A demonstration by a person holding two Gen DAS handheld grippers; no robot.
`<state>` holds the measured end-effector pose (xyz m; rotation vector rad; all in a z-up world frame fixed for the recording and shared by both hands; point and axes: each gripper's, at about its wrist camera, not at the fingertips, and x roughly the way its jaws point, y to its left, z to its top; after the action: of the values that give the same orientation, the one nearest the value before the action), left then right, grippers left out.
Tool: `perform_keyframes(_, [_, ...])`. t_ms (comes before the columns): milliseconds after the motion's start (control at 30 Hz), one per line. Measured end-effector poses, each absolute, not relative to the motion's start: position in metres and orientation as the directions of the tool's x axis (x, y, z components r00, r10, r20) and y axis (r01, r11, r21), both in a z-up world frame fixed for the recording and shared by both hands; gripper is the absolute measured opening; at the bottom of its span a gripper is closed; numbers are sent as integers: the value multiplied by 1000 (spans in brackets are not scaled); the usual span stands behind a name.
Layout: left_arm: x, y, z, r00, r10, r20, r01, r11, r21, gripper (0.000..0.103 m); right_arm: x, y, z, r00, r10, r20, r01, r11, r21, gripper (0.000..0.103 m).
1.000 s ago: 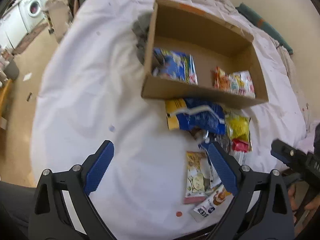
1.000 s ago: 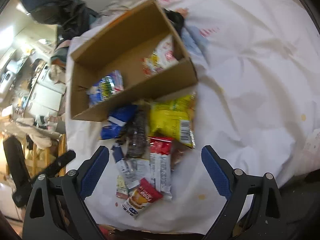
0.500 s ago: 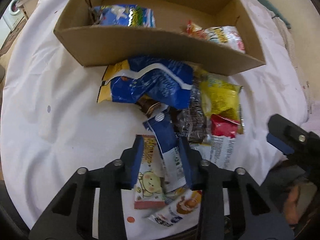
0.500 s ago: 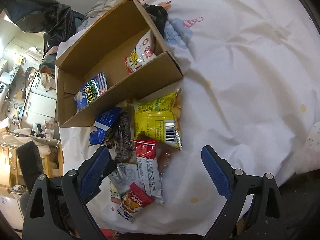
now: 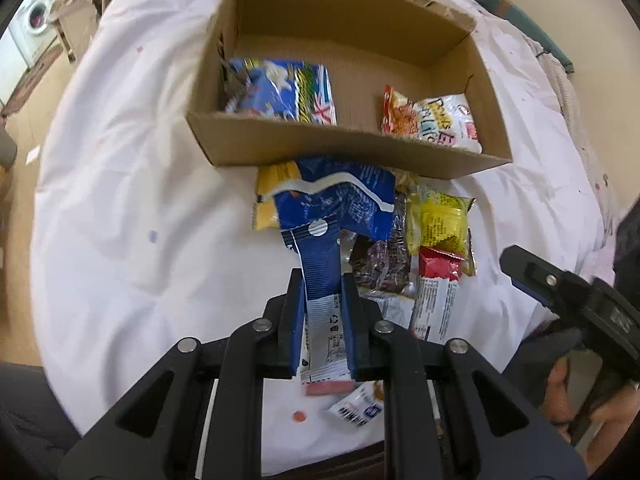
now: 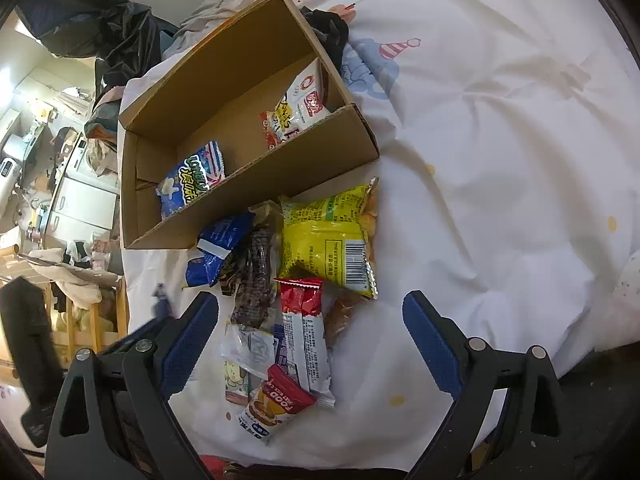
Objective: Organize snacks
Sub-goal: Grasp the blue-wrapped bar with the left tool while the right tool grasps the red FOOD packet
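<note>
We take the cardboard box [image 5: 344, 148] as our landmark; it lies on a white sheet [image 5: 120, 200]. Inside the box there are two snacks — a blue popcorn bag [image 5: 284, 92] at its left end and a white and orange bag [image 5: 432, 120] at its right end.

Our left tongs [image 5: 322, 292] are clenched on a long blue and white sachet [image 5: 320, 276]. The sachet stands up between the two blue pads, in front of the near wall of the box, and its top end reaches over a big blue bag [image 5: 336, 204] that lies just beside that wall.

The other snacks lie in a loose pile in front of the box: a yellow packet [image 6: 328, 240] near its right corner, a dark brown packet [image 6: 254, 280] between the yellow packet and the blue bag, and a red and white stick [image 6: 302, 332] farther from the box. A small packet with a red end [image 6: 276, 404] lies farthest from the box.

Our right tongs [image 6: 312, 344] are released — the pads stand wide apart above the pile and hold nothing.
</note>
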<state>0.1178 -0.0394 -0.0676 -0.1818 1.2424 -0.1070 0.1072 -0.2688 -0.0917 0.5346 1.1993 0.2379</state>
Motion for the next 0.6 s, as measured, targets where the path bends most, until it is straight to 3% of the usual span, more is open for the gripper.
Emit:
perform_keyframes(200, [108,-16,-55,347,-114,-931,23,993,-113,14,100,-263,-89,348,467,-813,88,847,524,96])
perform_keyframes(400, [104,4,-58,350,-104,-931,-39,991,-125,14,73,-243,-93,295,521,-801,100,817,568,96])
perform_keyframes(600, [104,16,-57,359,-127,-925,-98,980,-173,14,51,-235,-113,208,543,-814,221,784,580,95])
